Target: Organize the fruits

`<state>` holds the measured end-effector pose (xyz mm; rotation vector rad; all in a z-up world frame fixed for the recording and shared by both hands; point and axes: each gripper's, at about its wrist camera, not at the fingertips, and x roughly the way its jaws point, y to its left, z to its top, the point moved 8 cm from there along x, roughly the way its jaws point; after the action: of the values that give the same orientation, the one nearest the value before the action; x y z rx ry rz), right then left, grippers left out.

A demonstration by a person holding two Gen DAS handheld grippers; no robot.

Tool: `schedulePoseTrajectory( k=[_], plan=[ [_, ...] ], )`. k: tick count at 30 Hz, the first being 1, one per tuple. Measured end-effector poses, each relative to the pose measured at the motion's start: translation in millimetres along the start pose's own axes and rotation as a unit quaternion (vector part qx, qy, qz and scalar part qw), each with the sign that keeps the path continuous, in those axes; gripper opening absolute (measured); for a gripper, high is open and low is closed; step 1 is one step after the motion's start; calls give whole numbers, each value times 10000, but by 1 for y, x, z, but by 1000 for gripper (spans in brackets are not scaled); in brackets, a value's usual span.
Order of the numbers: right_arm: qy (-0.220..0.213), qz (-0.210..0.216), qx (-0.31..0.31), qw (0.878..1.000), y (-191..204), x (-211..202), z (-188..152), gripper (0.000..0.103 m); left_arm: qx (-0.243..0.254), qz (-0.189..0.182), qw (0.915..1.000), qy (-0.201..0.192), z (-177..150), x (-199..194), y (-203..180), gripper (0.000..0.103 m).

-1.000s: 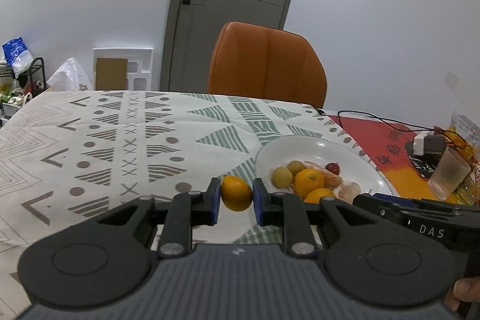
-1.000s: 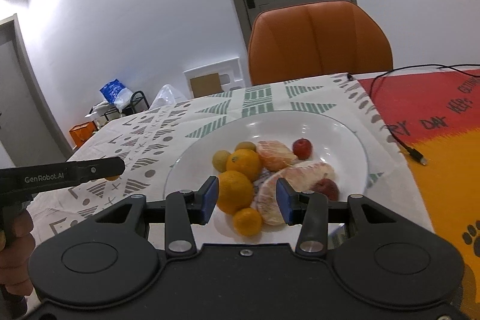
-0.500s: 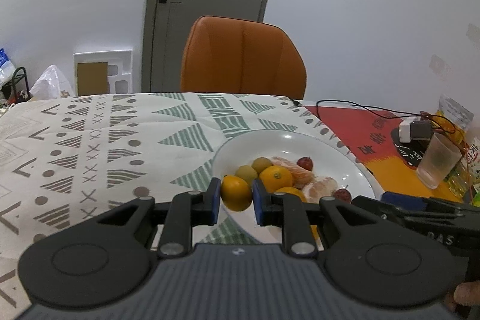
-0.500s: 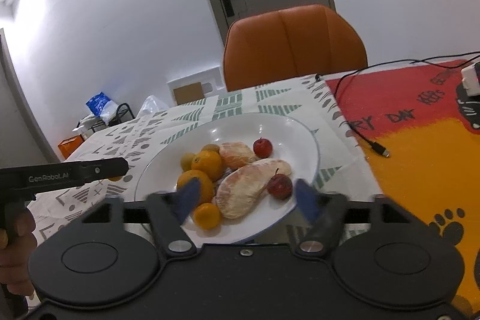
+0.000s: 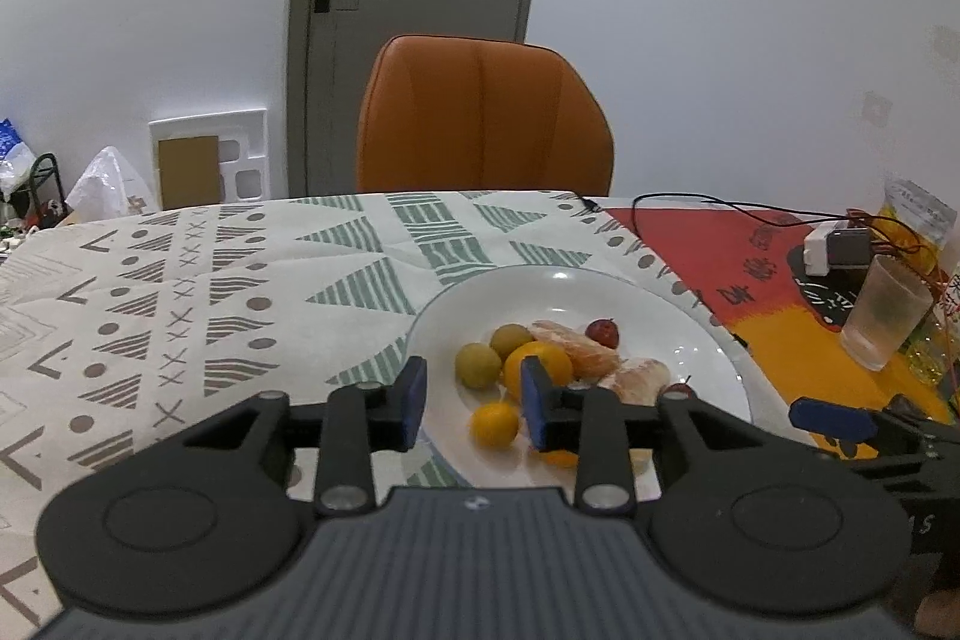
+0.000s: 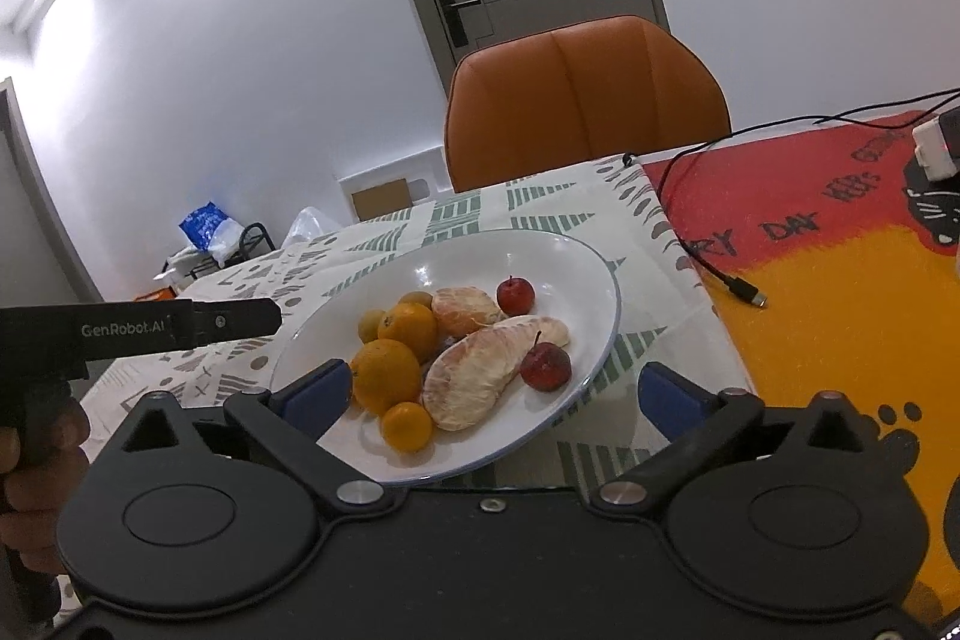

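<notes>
A white plate (image 5: 714, 340) (image 6: 576, 268) on the patterned tablecloth holds oranges, small yellow-green fruits, peeled citrus pieces and small red fruits. My left gripper (image 5: 474, 403) is open above the plate's near left rim. A small orange (image 5: 494, 423) lies on the plate below and between its fingers, free of them. My right gripper (image 6: 492, 391) is wide open over the plate's near edge, with a large orange (image 6: 386, 375), a small orange (image 6: 407, 426) and a peeled pomelo piece (image 6: 480, 370) beyond its fingers. The left gripper's side shows in the right wrist view (image 6: 180, 325).
An orange chair (image 5: 483, 118) stands behind the table. A red and yellow mat (image 6: 840, 268) with a black cable (image 6: 720, 274) lies right of the plate. A clear cup (image 5: 885, 319) and a white charger (image 5: 837, 247) stand at the far right.
My left gripper carried the small orange over the plate, opened, and the orange now lies on the plate. My right gripper opened wide and drew back a little.
</notes>
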<state>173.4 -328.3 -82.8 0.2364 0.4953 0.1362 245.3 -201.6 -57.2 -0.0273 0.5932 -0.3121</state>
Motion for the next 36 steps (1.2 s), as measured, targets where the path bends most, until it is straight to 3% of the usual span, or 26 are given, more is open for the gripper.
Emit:
schedulePoseTrajectory(
  k=[4, 12, 14, 34, 36],
  plan=[
    [4, 60, 7, 10000, 4, 1, -1, 103, -23, 104, 9999, 44, -3, -3, 7, 40],
    [7, 163, -25, 9999, 16, 0, -2, 103, -94, 516, 9986, 18, -6, -14, 24, 78],
    [-1, 187, -36, 9998, 20, -1, -2, 103, -129, 606, 9981, -17, -6, -19, 30, 82],
    [62, 288, -189, 9994, 53, -22, -9, 103, -319, 860, 9958, 58, -21, -70, 57, 91],
    [74, 294, -199, 9993, 56, -25, -10, 103, -280, 870, 9958, 38, -22, -76, 58, 96]
  ],
)
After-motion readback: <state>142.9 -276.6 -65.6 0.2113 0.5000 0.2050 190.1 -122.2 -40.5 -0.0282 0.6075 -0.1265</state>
